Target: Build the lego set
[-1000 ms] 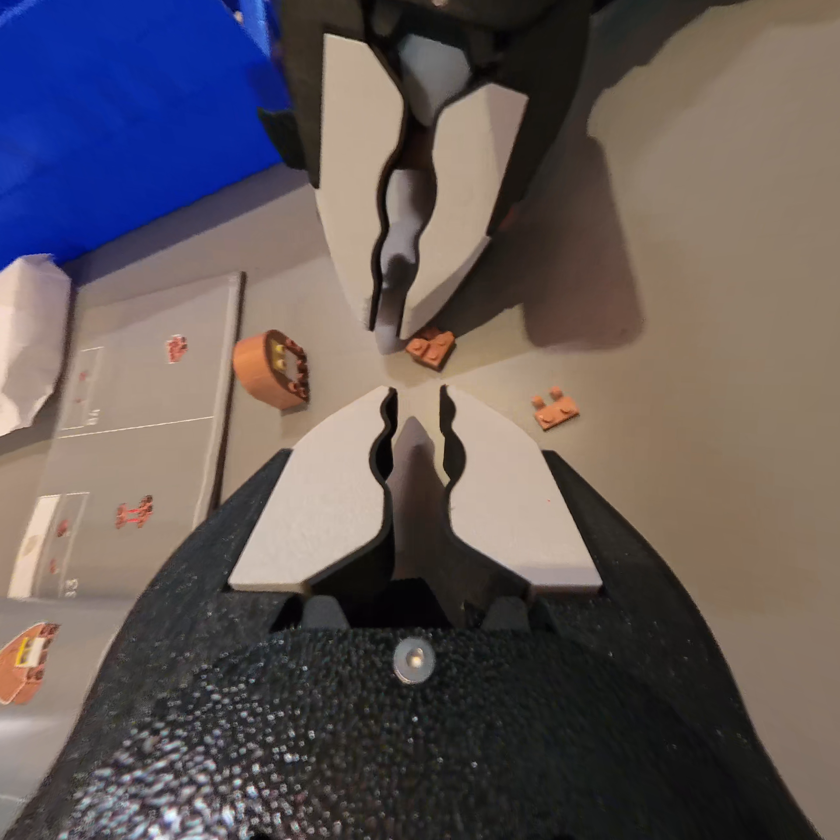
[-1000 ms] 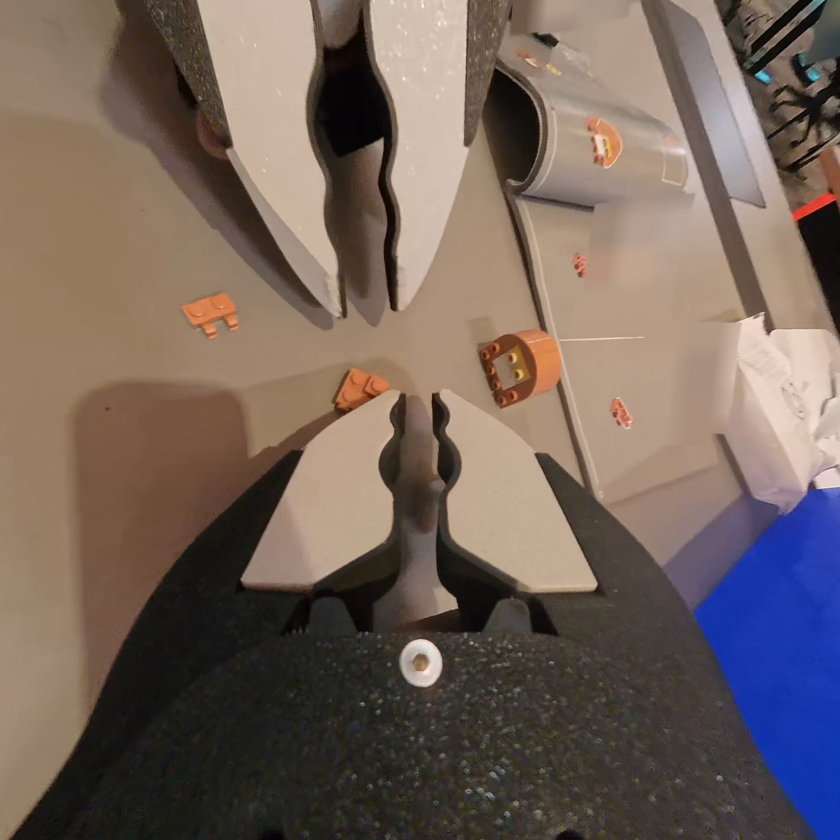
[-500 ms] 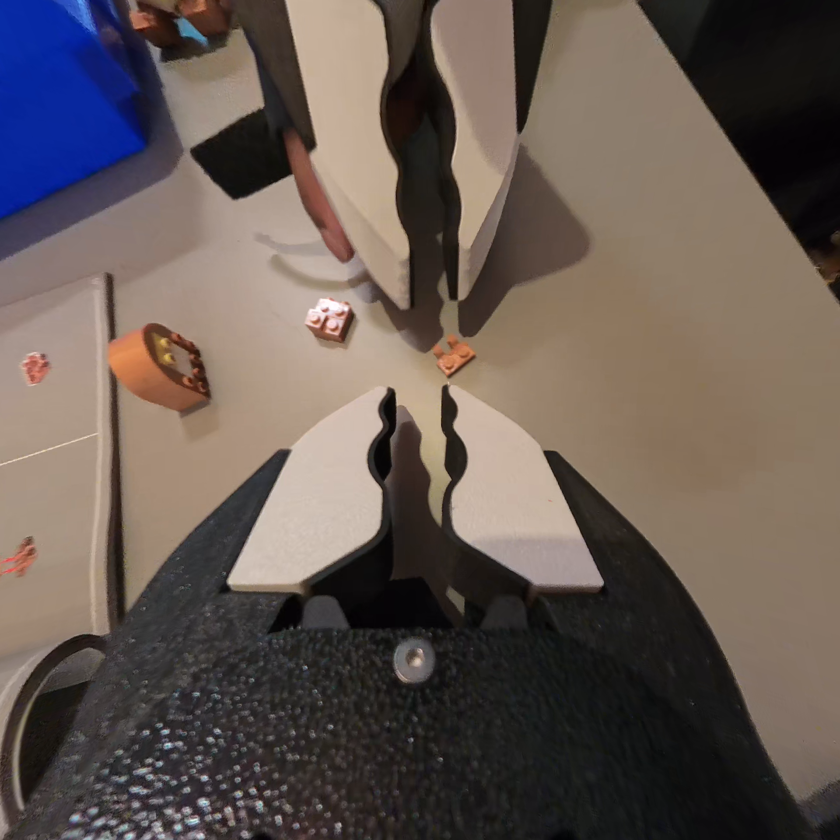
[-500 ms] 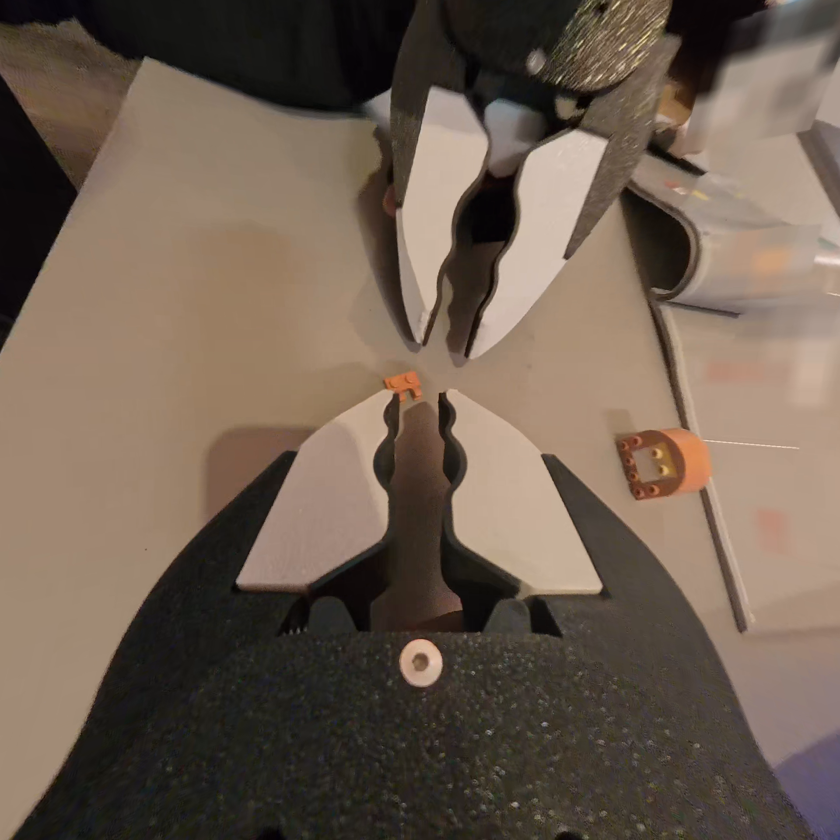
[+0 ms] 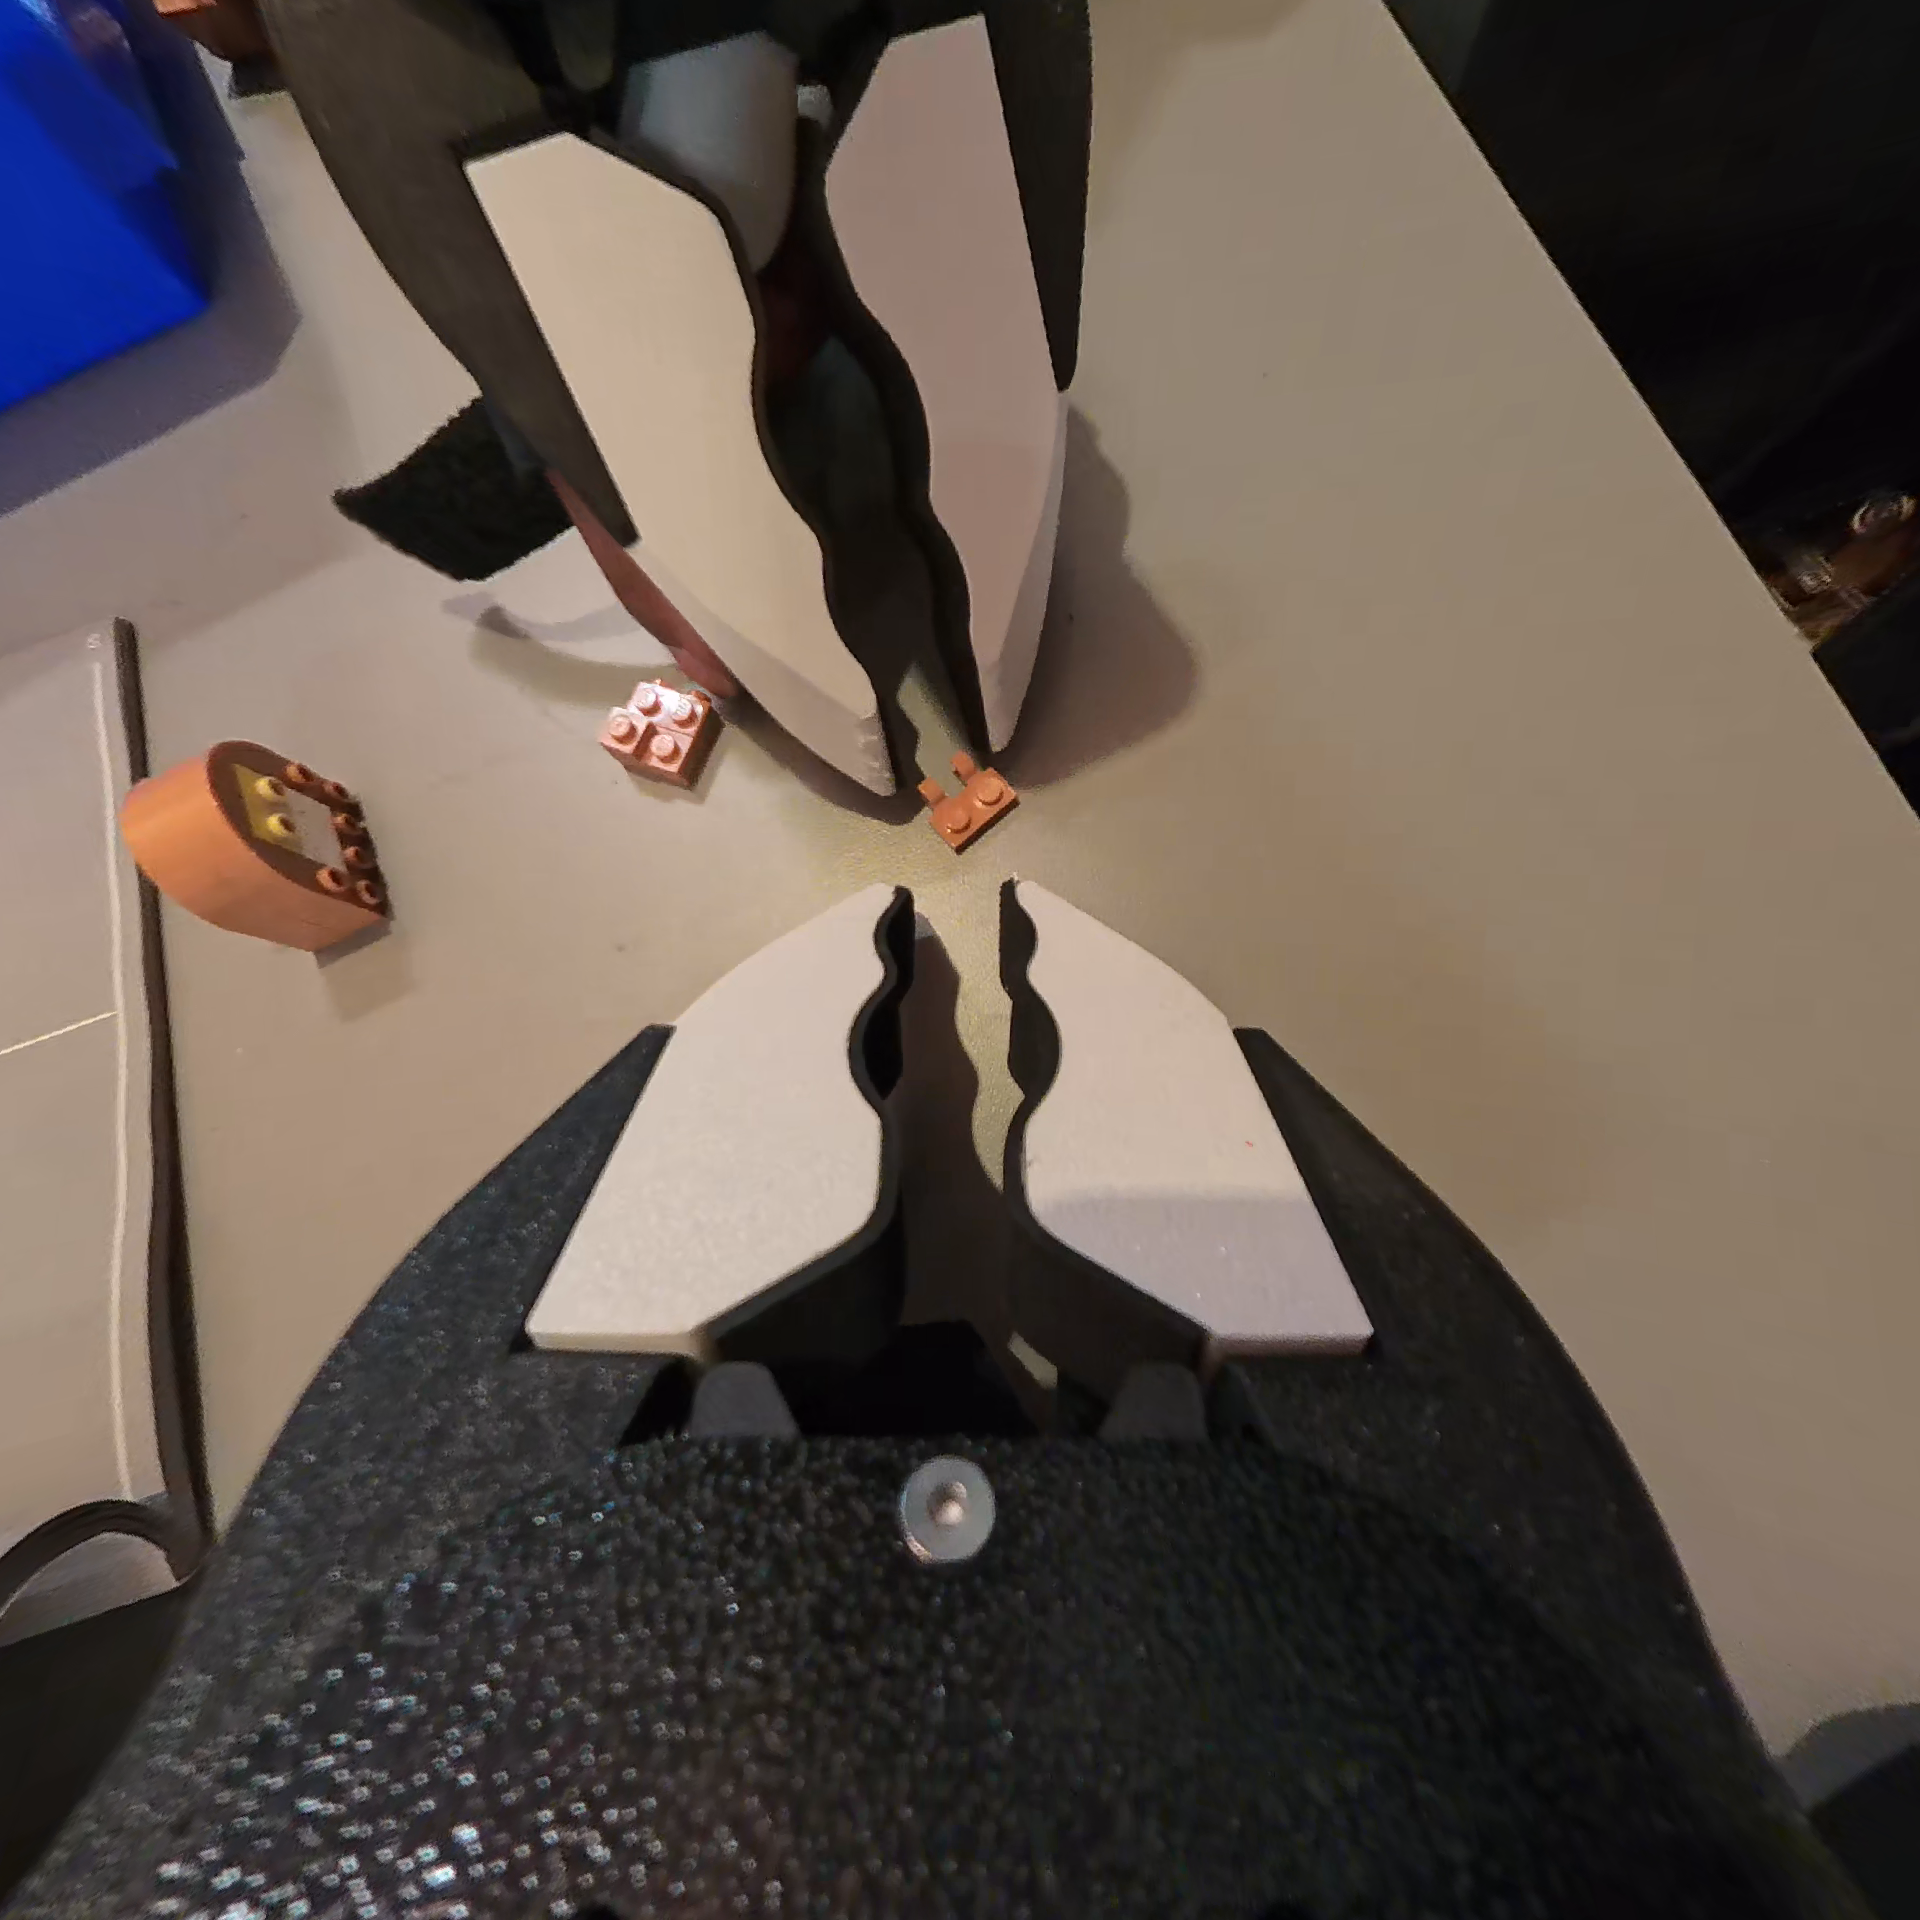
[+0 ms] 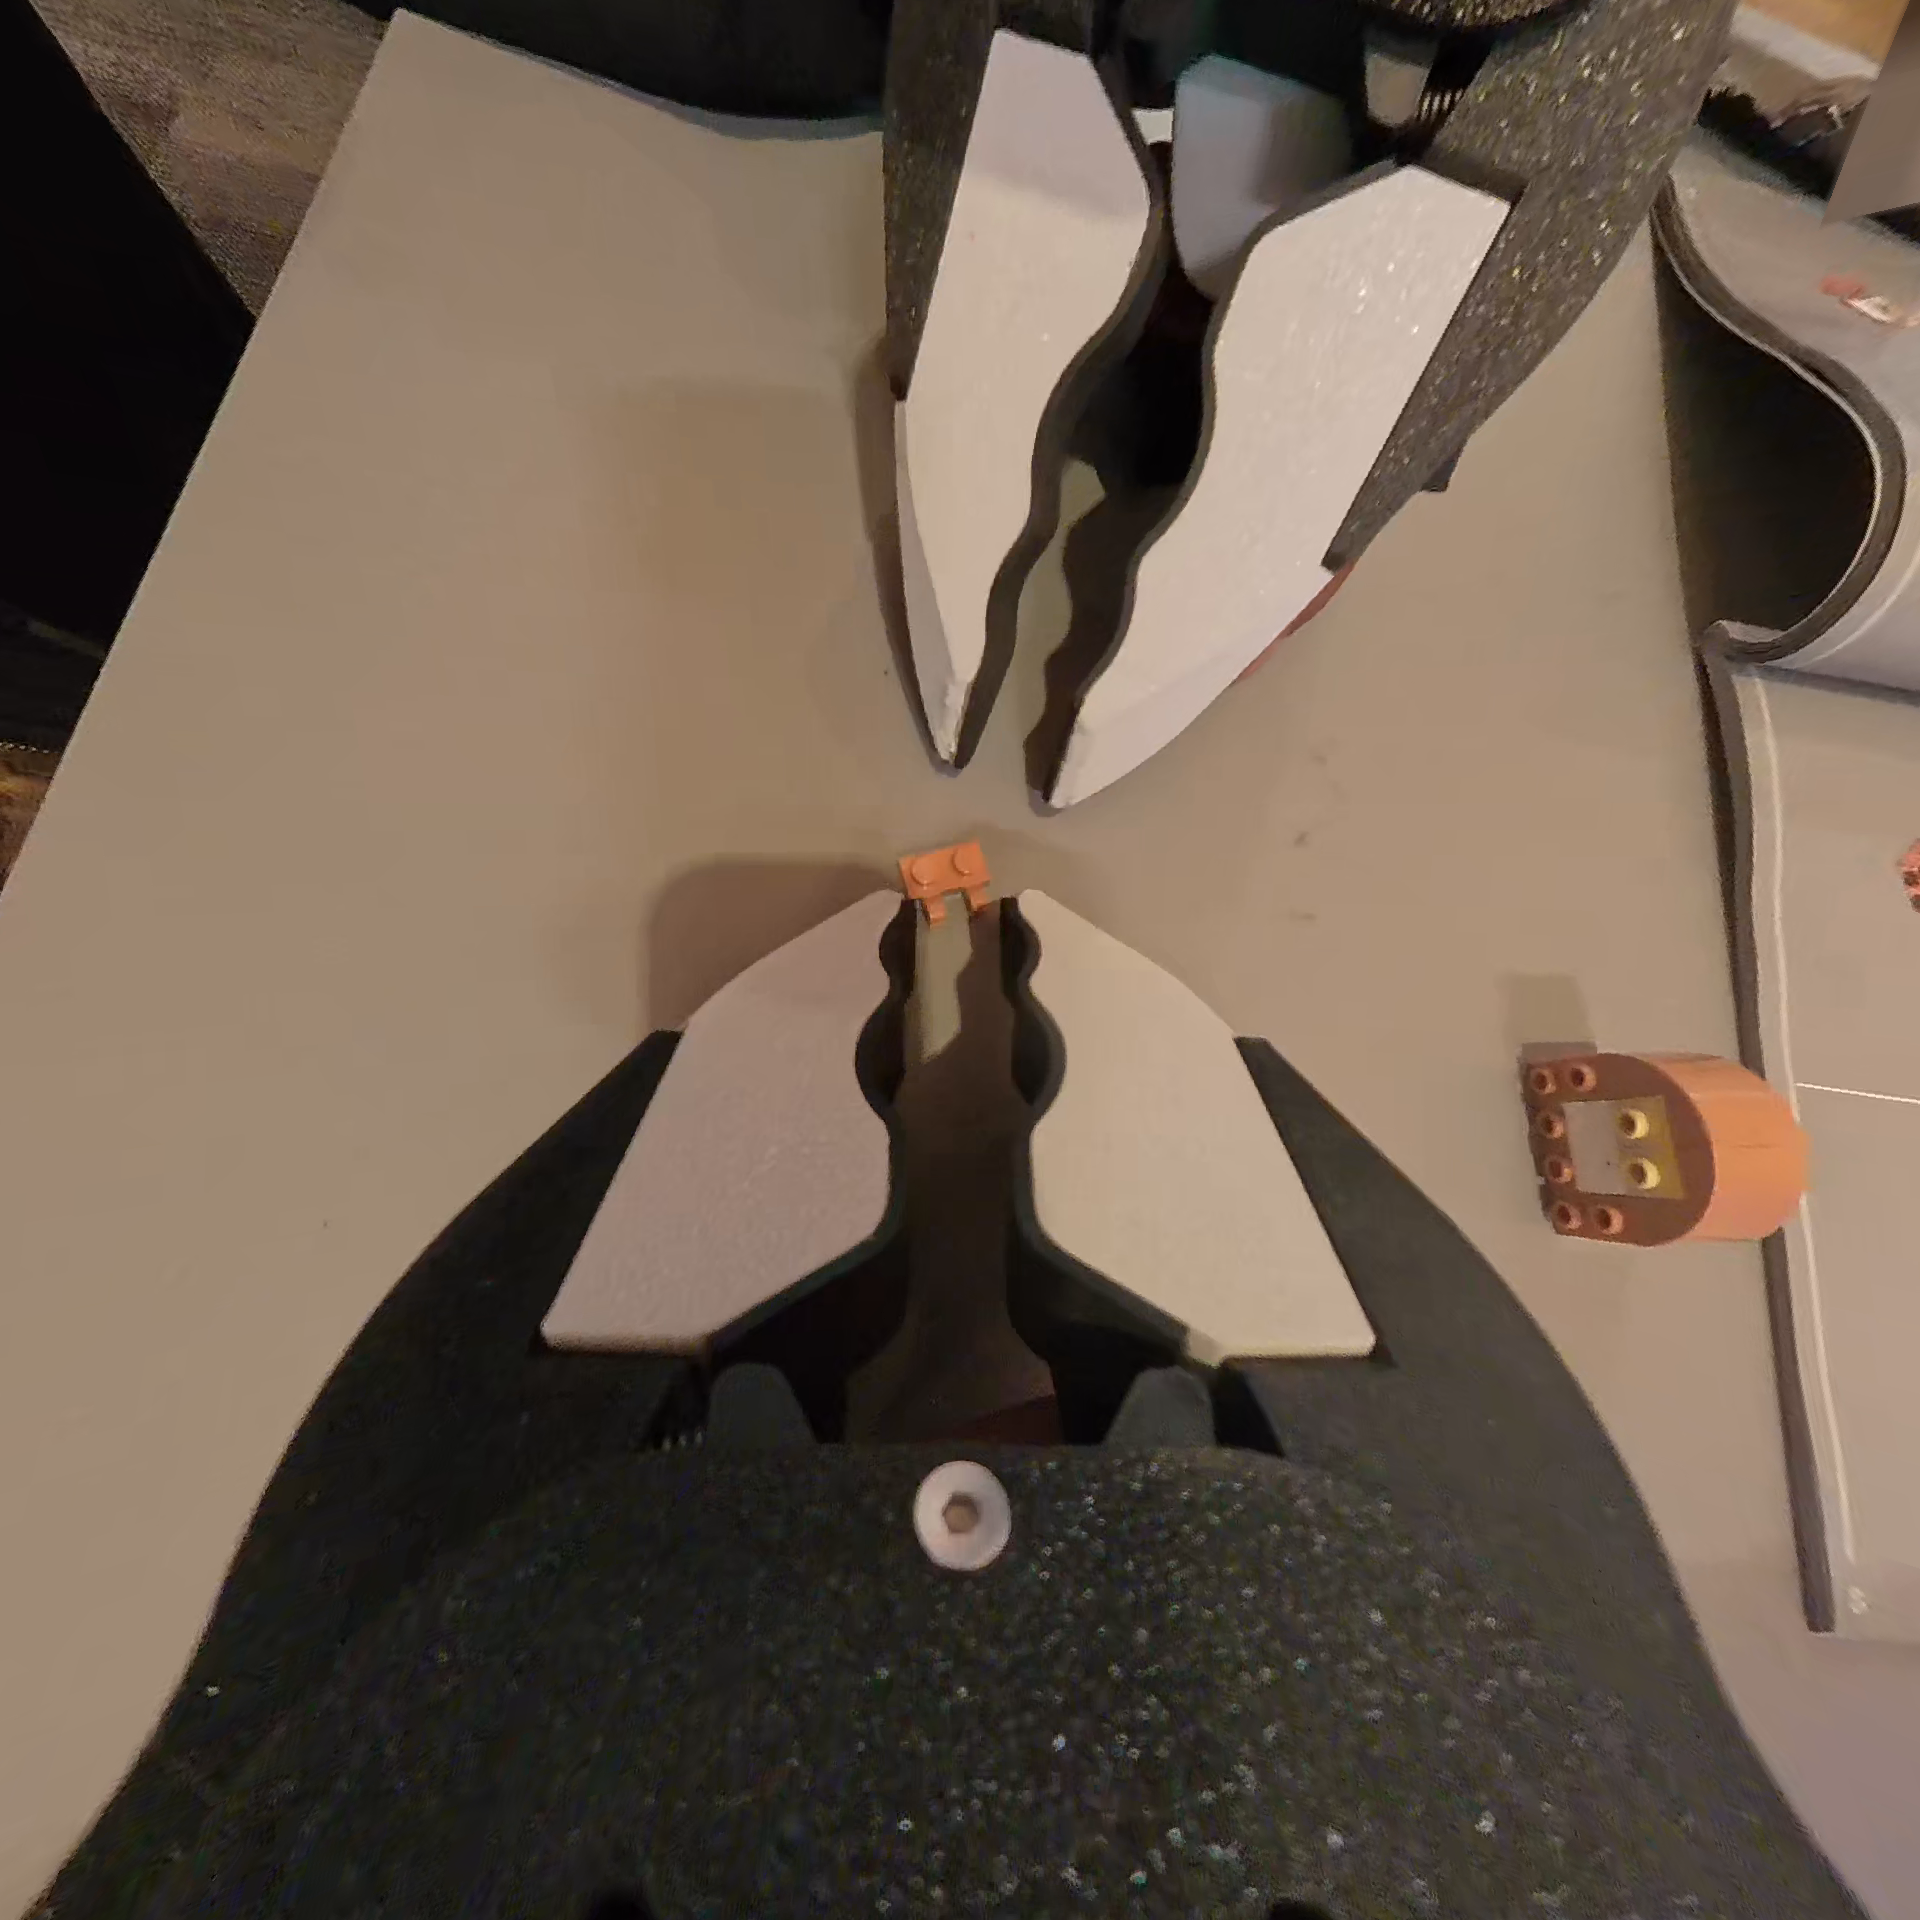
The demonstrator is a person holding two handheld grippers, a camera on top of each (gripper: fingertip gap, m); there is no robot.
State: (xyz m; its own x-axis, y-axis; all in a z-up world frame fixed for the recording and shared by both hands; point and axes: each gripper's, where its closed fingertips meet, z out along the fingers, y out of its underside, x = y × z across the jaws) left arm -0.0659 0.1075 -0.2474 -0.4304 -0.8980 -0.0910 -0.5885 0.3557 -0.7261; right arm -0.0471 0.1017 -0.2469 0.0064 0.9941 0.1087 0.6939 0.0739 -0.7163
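Since half a second ago both grippers have closed in over the small orange clip plate (image 5: 969, 814), now larger in each view. Left wrist view: the left gripper (image 5: 956, 899) has its fingers slightly spread and empty; the plate lies flat on the grey table (image 5: 1351, 727) just beyond them, toward its far right edge, studs up, clips pointing at the right gripper (image 5: 935, 753). Right wrist view: the right gripper (image 6: 958, 909) is nearer, its parted fingertips flanking the clips, not pinching; the plate's long axis runs across the fingers.
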